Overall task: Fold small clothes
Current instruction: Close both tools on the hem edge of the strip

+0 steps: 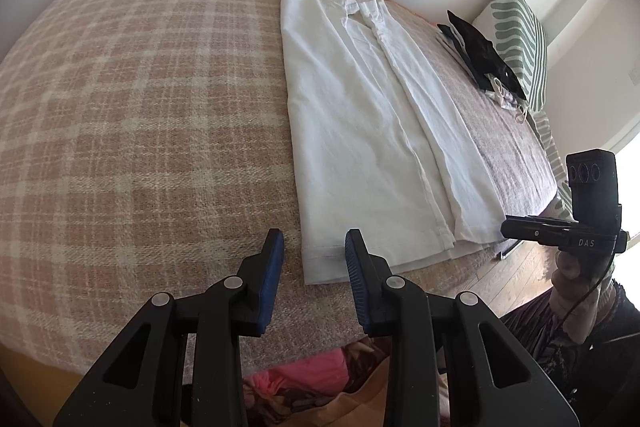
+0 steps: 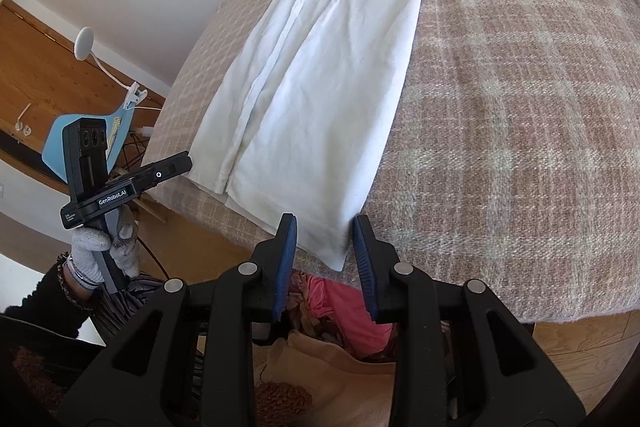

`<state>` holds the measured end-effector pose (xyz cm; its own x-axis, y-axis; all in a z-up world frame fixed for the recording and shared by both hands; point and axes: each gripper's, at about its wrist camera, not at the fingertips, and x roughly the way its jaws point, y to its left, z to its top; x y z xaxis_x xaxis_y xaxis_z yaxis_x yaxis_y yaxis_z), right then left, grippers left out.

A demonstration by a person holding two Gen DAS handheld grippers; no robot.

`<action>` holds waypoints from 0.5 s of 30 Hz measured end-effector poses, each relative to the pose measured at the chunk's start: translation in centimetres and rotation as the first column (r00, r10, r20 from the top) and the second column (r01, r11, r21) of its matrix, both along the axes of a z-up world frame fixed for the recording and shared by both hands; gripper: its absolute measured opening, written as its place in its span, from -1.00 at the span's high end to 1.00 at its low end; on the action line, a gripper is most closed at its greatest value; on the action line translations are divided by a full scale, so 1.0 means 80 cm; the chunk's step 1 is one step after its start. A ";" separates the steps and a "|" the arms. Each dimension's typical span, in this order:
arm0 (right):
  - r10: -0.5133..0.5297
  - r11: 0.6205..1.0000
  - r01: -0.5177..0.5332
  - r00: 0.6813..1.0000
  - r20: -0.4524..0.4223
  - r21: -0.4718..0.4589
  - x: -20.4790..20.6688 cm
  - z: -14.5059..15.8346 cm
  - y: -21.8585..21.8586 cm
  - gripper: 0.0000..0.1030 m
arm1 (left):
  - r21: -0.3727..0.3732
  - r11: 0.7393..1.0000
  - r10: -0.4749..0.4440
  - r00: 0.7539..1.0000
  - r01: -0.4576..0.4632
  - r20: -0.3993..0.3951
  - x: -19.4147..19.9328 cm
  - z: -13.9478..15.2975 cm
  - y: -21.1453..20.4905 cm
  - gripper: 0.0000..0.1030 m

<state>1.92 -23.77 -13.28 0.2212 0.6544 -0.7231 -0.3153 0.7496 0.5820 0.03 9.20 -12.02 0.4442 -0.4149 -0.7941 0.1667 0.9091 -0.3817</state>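
White shirt (image 1: 372,123) lies folded lengthwise into a long strip on the pink plaid blanket (image 1: 140,107), hem toward the near edge. Both the left gripper (image 1: 315,247) and right gripper (image 2: 324,233) hover released at the hem corners, grasping nothing.

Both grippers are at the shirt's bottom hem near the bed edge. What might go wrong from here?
1. The white shirt has layered side folds; a hem pinch may catch only the top layer and undo them.
2. The hem lies at the blanket's edge; open jaws of the left gripper or right gripper could snag the blanket.
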 end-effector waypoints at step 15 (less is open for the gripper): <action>-0.027 0.992 0.033 0.998 -0.052 0.121 0.016 -0.002 -0.006 0.85 | -0.035 0.999 0.017 0.999 -0.016 0.040 0.013 0.017 -0.004 0.92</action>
